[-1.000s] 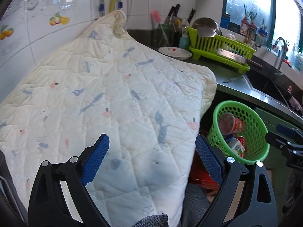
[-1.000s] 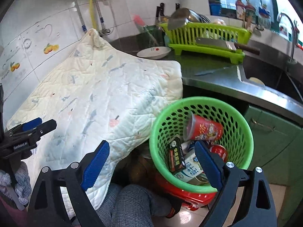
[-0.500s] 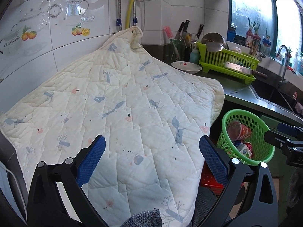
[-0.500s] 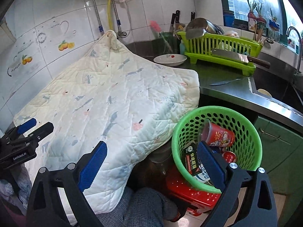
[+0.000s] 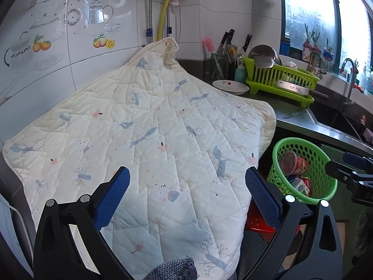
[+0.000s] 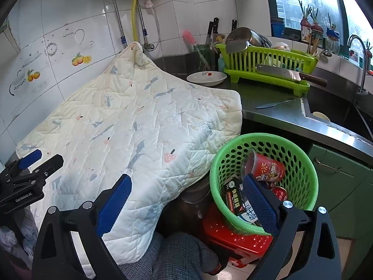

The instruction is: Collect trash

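A green mesh basket [image 6: 300, 163] stands on a red stool [image 6: 233, 238] beside the counter. It holds a red paper cup [image 6: 268, 169], a dark carton [image 6: 234, 197], a red can [image 6: 279, 192] and other packaging. It also shows in the left wrist view [image 5: 324, 182]. My right gripper [image 6: 186, 198] is open and empty, above the basket's near left rim. My left gripper [image 5: 186, 189] is open and empty, above a quilted cream cloth [image 5: 151, 140].
The quilted cloth [image 6: 130, 128] covers the surface on the left, against a tiled wall. The dark counter [image 6: 279, 109] holds a white bowl [image 6: 206, 78], a green dish rack [image 6: 265, 70] with a cleaver, and a knife [image 6: 272, 103]. A sink [image 6: 333, 112] lies at the right. Green cabinets stand below.
Both grippers have pulled back and risen, so the cloth and basket look smaller and more wall shows. Both stay open and empty.
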